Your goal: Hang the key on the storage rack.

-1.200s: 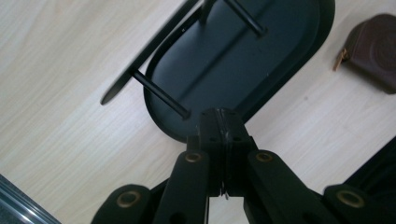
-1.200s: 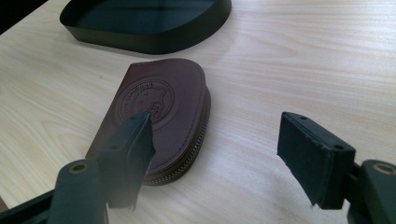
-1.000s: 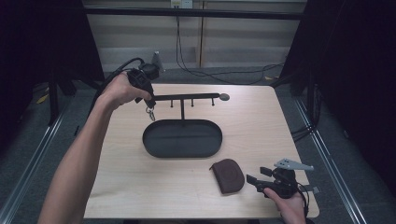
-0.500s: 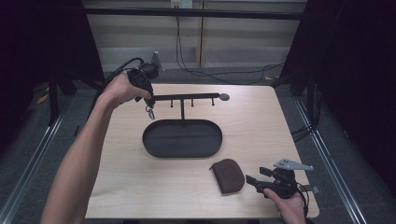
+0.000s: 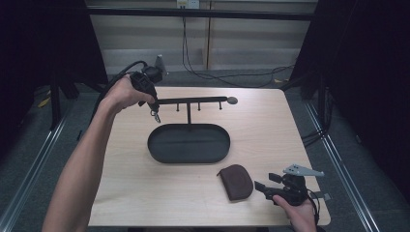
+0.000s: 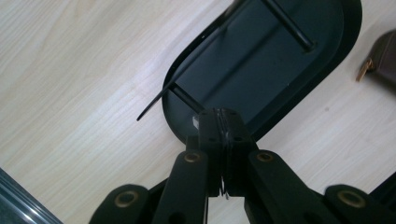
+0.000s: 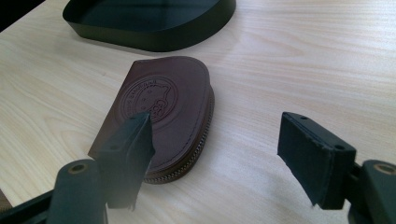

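Almost nothing has shifted over the last second: the left gripper (image 5: 153, 107) still hovers at the left end of the black metal hook rack (image 5: 193, 101), jaws pressed together on a small metal key ring (image 5: 156, 116) that has not yet gone onto a hook. The right gripper (image 5: 265, 188) stays parted beside the brown leather pouch (image 5: 235, 181) on the near right of the surface (image 5: 270, 130). The black oval tray (image 5: 188, 143) lies below the rack, with nothing in the way.

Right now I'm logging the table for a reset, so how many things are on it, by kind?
Black oval tray with hook stand: 1
Brown leather pouch: 1
Small metal clip or keys, hanging from the left tongs: 1
Total: 3
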`<state>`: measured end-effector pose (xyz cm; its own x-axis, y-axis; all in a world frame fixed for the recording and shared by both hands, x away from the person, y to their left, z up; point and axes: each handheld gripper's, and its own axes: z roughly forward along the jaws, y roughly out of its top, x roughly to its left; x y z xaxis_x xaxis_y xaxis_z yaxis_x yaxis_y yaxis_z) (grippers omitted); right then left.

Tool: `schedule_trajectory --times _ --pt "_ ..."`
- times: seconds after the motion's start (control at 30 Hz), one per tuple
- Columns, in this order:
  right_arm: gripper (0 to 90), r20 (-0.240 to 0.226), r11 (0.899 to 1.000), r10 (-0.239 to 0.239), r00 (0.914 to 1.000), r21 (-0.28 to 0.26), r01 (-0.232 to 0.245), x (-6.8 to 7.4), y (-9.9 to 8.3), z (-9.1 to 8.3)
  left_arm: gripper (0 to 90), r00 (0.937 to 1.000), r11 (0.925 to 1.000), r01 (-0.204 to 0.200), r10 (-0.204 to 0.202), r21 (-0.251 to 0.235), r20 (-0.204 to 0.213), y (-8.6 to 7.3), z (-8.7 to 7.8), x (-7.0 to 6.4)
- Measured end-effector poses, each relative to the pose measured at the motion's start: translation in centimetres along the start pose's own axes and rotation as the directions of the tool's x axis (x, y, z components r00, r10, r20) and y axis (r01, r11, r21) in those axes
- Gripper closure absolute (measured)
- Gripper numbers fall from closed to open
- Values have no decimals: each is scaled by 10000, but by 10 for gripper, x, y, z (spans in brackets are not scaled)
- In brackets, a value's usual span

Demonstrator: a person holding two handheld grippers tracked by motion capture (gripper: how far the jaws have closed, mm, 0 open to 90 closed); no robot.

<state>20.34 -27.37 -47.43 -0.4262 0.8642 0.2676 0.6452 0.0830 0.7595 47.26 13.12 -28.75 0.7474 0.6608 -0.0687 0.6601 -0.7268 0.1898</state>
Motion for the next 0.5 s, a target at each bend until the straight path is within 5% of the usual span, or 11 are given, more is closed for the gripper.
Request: schedule_trajectory --times 0.13,0.33,0.5 --pt "267 4 10000 22 10000 28 -22 0 0 0 868 9994 9995 305 -306 -54 -167 -2 -1 1" --pt "267 -27 9999 109 9999 71 -109 0 1 2 843 9996 9992 235 -239 -313 -121 -6 -3 1" --pt "267 -24 10000 64 10000 77 -63 0 1 1 806 9990 9972 357 -337 -664 308 -17 -1 5"
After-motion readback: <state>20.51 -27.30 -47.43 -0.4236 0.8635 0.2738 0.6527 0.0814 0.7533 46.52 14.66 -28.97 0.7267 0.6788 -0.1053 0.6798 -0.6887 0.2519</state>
